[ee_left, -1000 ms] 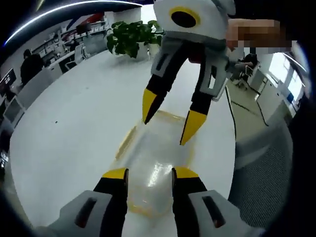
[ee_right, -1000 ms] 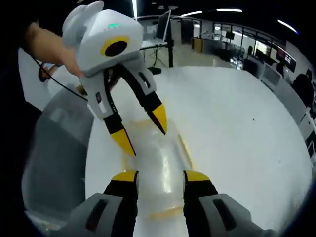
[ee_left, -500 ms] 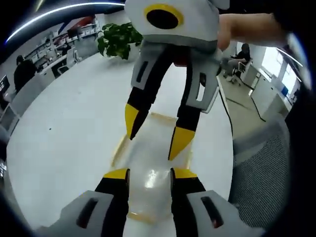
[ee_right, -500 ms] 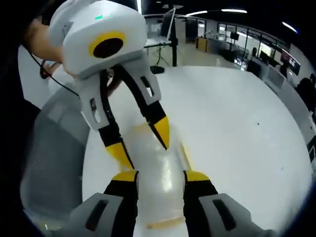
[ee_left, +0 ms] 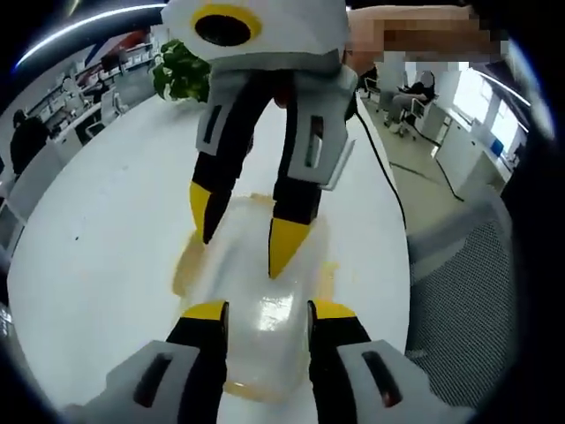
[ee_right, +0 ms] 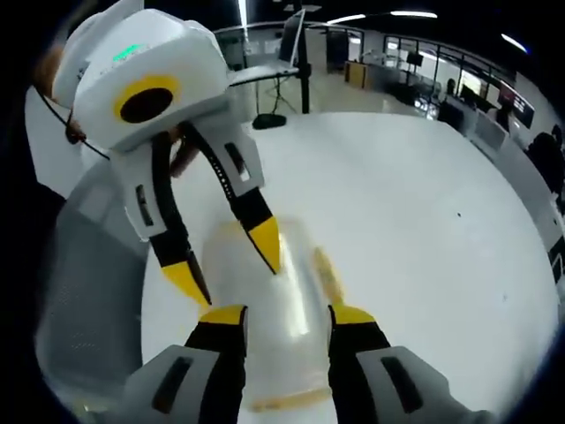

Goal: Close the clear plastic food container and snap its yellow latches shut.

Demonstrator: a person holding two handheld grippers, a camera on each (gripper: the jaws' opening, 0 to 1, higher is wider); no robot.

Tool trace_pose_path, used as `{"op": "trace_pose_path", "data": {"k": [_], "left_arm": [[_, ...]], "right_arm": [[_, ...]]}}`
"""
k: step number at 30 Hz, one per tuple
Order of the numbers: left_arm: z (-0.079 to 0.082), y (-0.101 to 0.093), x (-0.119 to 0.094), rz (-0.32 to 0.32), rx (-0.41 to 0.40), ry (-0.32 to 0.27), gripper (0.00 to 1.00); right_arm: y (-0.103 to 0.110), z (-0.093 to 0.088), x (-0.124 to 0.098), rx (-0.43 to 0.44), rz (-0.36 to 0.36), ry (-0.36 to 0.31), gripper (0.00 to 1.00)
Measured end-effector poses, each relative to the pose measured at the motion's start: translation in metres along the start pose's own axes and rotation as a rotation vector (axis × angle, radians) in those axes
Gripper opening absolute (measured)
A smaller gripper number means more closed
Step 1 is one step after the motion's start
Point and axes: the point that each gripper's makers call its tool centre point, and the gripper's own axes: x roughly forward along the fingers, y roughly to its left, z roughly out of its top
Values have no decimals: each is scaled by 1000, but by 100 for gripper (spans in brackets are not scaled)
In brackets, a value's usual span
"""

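Clear, yellow-latched container [ee_left: 256, 309] [ee_right: 274, 327] flat on white table [ee_left: 106, 230].

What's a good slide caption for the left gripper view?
Two open grippers, left and right, meet over a clear plastic food container with yellow latches on a white table.

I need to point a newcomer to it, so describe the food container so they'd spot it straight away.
Start at the big round white table and go to the edge nearest the grey mesh chair. There, between the left gripper and the right gripper, both open, lies the clear plastic container. It is see-through with yellow latches along its sides.
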Motion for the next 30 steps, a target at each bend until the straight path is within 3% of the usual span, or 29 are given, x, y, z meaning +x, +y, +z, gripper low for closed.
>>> {"op": "trace_pose_path", "data": {"k": [7,9,16,23,27,30], "left_arm": [[0,-4,0,14,16,10,37],[2,-2,-1,42,76,11,39],[0,-2,-1,35,51,13,42],[-1,-1,-3,34,70,38,45],[10,-9,-11,36,66,13,47],[8,-17,-7,43,71,38,50]], "right_arm": [[-8,2,2,16,14,5,37],[-7,4,3,5,23,9,39],[2,4,14,130,135,10,46],[0,3,12,119,178,55,45],[0,3,11,92,197,84,46],[-2,8,11,83,202,90,52]]}}
